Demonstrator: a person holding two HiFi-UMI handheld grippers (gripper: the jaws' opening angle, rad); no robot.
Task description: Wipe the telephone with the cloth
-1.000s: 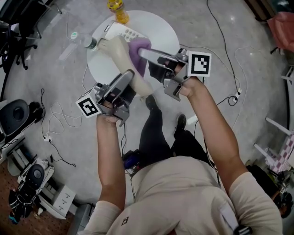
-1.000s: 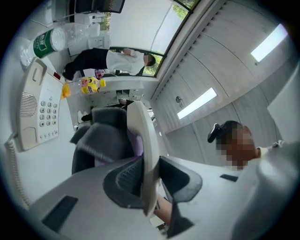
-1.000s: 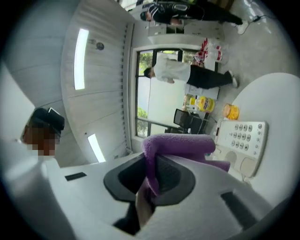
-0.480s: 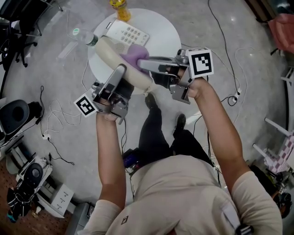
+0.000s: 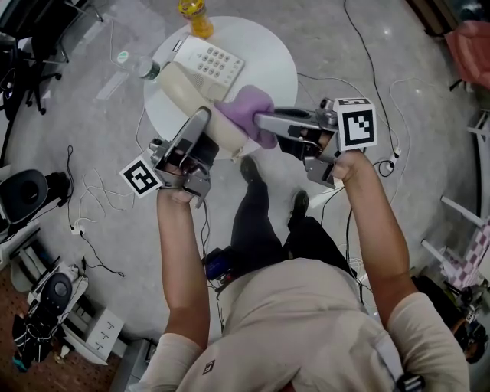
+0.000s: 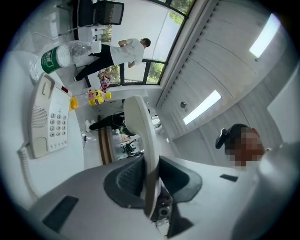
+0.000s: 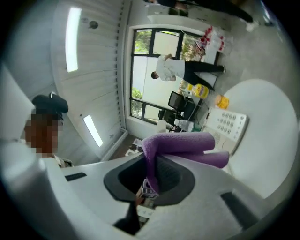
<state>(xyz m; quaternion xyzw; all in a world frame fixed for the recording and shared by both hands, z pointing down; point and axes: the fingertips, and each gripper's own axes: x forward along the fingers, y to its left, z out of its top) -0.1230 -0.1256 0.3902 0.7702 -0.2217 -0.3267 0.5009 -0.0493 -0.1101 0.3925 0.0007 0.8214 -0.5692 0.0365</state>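
With my left hand-held gripper (image 5: 202,121) clamped on the cream plastic telephone handset (image 5: 190,92), raised clear of its white keypad base (image 5: 212,63) on the round white bench (image 5: 269,65), my right hand-held gripper (image 5: 262,119) pinches a folded purple cloth (image 5: 246,109) against the handset's near end to wipe it.

The purple cloth (image 5: 246,113) covers the near end of the handset (image 5: 180,86), and the left gripper (image 5: 202,116) hides more of it. The yellow bottle (image 5: 194,14), at the far side of the table (image 5: 269,61), is cut off by the picture's edge. Key labels on the telephone (image 5: 214,65) are too small to read.
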